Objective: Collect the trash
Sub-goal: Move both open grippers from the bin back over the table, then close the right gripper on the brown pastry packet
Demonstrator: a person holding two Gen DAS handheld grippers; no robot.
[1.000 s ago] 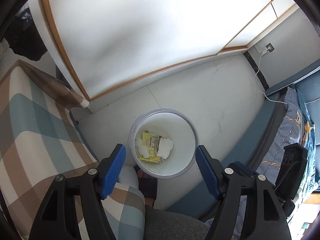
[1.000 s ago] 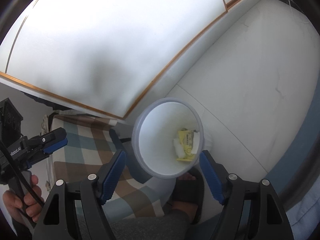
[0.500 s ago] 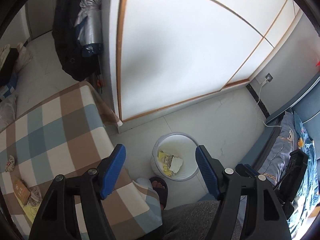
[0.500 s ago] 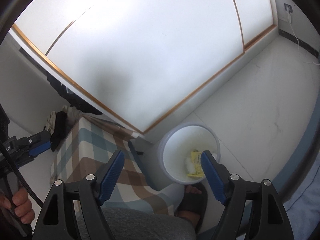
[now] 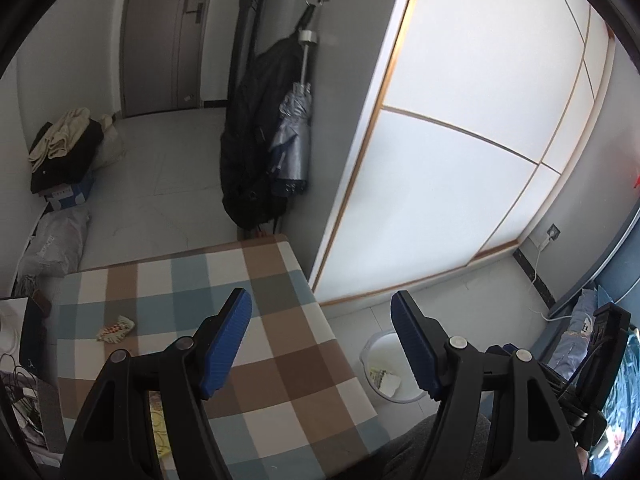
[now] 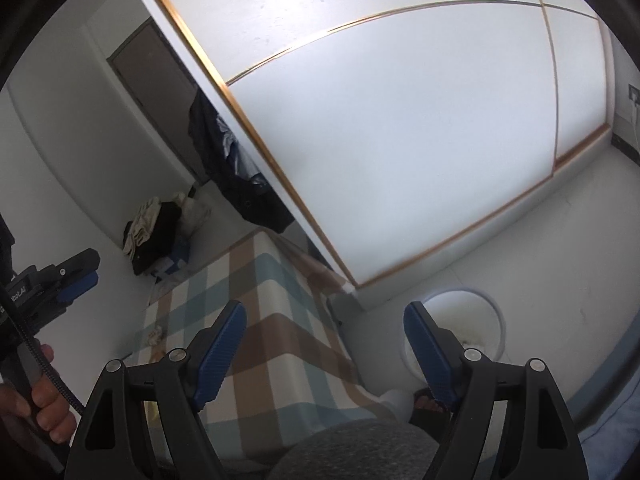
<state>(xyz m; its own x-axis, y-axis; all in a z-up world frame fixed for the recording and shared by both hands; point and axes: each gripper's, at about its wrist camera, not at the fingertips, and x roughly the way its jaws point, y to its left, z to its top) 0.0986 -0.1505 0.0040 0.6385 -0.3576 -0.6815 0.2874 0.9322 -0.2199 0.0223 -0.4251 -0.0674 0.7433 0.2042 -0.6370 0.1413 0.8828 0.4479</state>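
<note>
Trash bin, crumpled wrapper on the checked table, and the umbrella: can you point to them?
Trash bin point(image 5: 370, 350): left wrist view, on its white rim.
Crumpled wrapper point(image 5: 116, 328): left wrist view, on its middle.
Umbrella point(image 5: 292, 148): left wrist view, on its folded silver canopy.

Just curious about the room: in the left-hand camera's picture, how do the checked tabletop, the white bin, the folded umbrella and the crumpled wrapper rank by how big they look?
1. Checked tabletop
2. Folded umbrella
3. White bin, partly hidden behind a gripper finger
4. Crumpled wrapper

The umbrella hangs farther away, so its true size against the bin is unsure.
</note>
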